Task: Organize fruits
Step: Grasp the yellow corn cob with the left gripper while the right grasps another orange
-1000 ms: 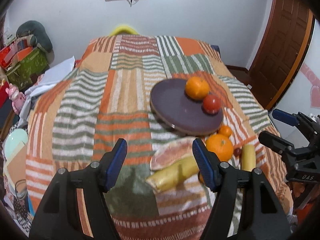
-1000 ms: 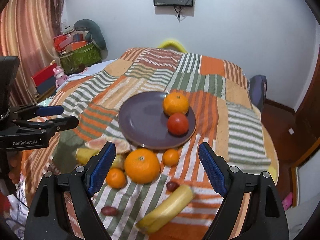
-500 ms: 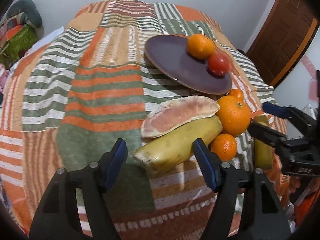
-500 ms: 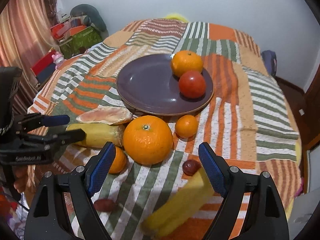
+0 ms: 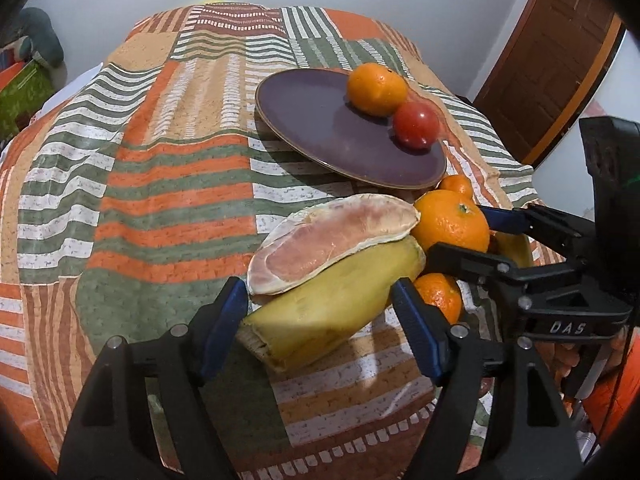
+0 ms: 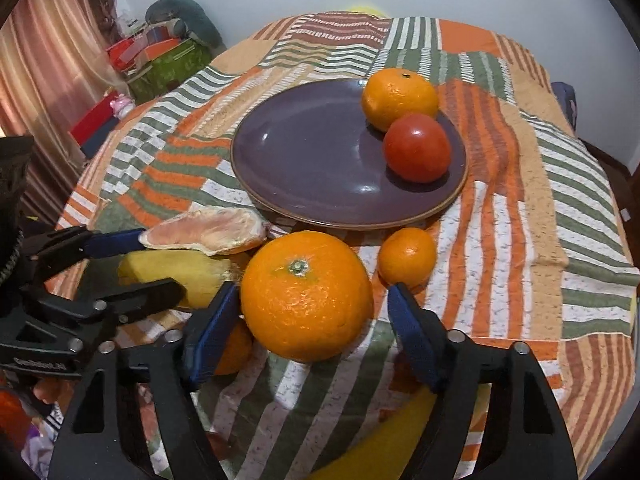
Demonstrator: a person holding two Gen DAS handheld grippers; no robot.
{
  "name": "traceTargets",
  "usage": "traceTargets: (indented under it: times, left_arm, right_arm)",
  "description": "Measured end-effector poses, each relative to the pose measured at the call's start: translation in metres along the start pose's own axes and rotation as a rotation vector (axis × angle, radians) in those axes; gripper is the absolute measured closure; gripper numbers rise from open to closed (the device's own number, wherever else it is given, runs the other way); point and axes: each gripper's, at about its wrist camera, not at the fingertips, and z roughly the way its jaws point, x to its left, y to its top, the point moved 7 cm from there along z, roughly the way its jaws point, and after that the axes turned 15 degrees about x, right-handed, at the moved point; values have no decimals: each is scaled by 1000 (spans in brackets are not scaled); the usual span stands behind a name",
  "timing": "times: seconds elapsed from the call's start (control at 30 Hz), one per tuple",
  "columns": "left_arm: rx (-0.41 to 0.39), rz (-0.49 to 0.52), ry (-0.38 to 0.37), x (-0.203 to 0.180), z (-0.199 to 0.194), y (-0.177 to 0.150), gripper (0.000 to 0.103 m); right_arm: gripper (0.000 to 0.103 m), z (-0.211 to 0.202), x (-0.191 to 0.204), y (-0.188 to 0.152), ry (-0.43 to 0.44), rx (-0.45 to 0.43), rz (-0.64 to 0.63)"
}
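Note:
A purple plate [image 5: 320, 132] [image 6: 304, 160] on the striped cloth holds an orange [image 6: 400, 96] and a red tomato [image 6: 418, 152]. My left gripper [image 5: 320, 300] is open, its fingers on either side of a yellow banana [image 5: 332, 300] that has a pink pomelo slice [image 5: 328, 236] resting on it. My right gripper [image 6: 312, 312] is open around a large orange [image 6: 306, 294] [image 5: 452, 220]. A small orange [image 6: 406, 256] lies to its right, another small orange [image 6: 234, 348] sits behind the left finger. A second banana [image 6: 380, 440] lies under the right gripper.
The striped patchwork cloth [image 5: 160, 200] covers the table and drops off at the near edge. Boxes and a stuffed toy [image 6: 172, 48] stand at the far left. A wooden door [image 5: 560, 60] is at the right. The two grippers are close together beside the fruit pile.
Both grippers have moved forward and down. The left one now straddles the banana and the right one straddles the large orange. Both stay open.

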Motion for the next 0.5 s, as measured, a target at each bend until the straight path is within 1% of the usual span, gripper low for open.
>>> traceTargets:
  times: [0.03, 0.1, 0.23, 0.37, 0.47, 0.5]
  left_arm:
    - [1, 1, 5, -1, 0, -1, 28]
    - [1, 9, 20, -2, -1, -3, 31]
    - [4, 17, 30, -5, -7, -13, 46]
    - [14, 4, 12, -8, -14, -26, 61]
    - [40, 33, 0, -19, -16, -36, 67]
    - [48, 44, -5, -23, -16, -39, 67]
  right_arm:
    - [41, 0, 1, 0, 27, 6, 0]
    - [41, -2, 0, -1, 24, 4, 6]
    - [42, -10, 3, -7, -23, -12, -4]
    - [42, -30, 4, -14, -34, -49, -12]
    - [42, -44, 0, -19, -47, -75, -5]
    - [42, -49, -2, -22, -44, -82, 1]
